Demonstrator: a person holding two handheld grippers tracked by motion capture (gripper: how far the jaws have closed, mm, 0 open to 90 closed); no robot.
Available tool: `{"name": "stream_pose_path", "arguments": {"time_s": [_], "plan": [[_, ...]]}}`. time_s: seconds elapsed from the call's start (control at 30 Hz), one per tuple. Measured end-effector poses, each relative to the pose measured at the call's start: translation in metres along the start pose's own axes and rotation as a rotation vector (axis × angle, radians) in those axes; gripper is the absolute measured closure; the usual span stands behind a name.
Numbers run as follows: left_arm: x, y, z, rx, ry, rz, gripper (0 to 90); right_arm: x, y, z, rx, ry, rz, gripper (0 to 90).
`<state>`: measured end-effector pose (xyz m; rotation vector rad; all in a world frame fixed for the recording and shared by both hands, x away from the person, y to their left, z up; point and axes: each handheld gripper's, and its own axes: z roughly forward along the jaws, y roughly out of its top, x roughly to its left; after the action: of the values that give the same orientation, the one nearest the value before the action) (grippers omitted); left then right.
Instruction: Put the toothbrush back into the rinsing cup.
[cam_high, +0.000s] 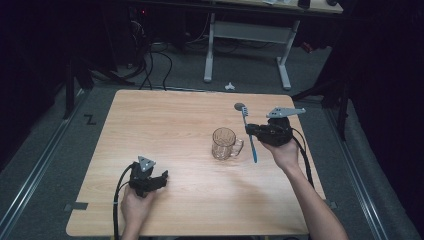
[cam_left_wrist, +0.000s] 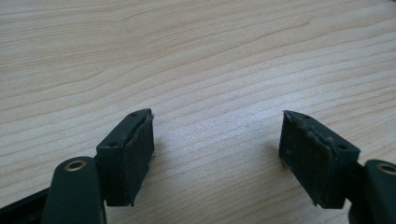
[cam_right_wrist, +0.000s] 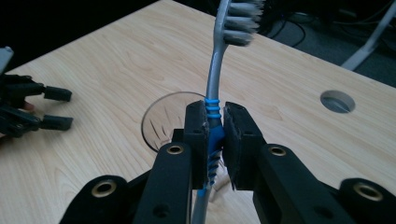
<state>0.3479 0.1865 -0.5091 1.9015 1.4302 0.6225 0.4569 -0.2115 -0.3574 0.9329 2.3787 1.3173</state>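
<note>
1. Two grippers are in my hands over a wooden table (cam_high: 165, 125); my left gripper (cam_high: 161, 179) sits low near the front left of it, my right gripper (cam_high: 248, 129) is raised at the right side
2. My left jaws stand spread wide apart in the left gripper view, with bare wood grain between them and nothing held
3. My left gripper (cam_right_wrist: 58, 108) also shows far off at the left edge of the right gripper view, its two jaws parted
4. My right jaws are pressed on a toothbrush (cam_right_wrist: 215, 100), pinching it at the blue ribbed grip on its handle
5. From the high view the toothbrush (cam_high: 249, 135) hangs clear of the table, bristle head toward the far side and blue tail end slanting down toward me
6. In the right gripper view the bristles are at the top, blurred, and the grey neck rises from between my jaws
7. One clear glass mug (cam_high: 225, 143) stands upright on the table just left of the toothbrush, its handle turned toward my right gripper
8. Seen along my right jaws, the mug (cam_right_wrist: 161, 119) has its open rim just behind them
9. One round hole (cam_right_wrist: 337, 101) is cut in the table beyond my right gripper, near the far edge
</note>
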Motion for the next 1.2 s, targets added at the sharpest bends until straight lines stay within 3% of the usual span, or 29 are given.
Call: {"name": "stream_pose_path", "arguments": {"time_s": [0.5, 1.2], "plan": [[0.002, -0.001, -0.001, -0.002, -0.003, -0.014, 27.1, 0.010, 0.018, 0.004, -0.063, 0.042, -0.023, 80.3], [0.000, -0.001, -0.001, 0.003, 0.002, 0.003, 26.4, 0.011, 0.037, 0.032, -0.098, -0.050, -0.083, 80.3]]}}
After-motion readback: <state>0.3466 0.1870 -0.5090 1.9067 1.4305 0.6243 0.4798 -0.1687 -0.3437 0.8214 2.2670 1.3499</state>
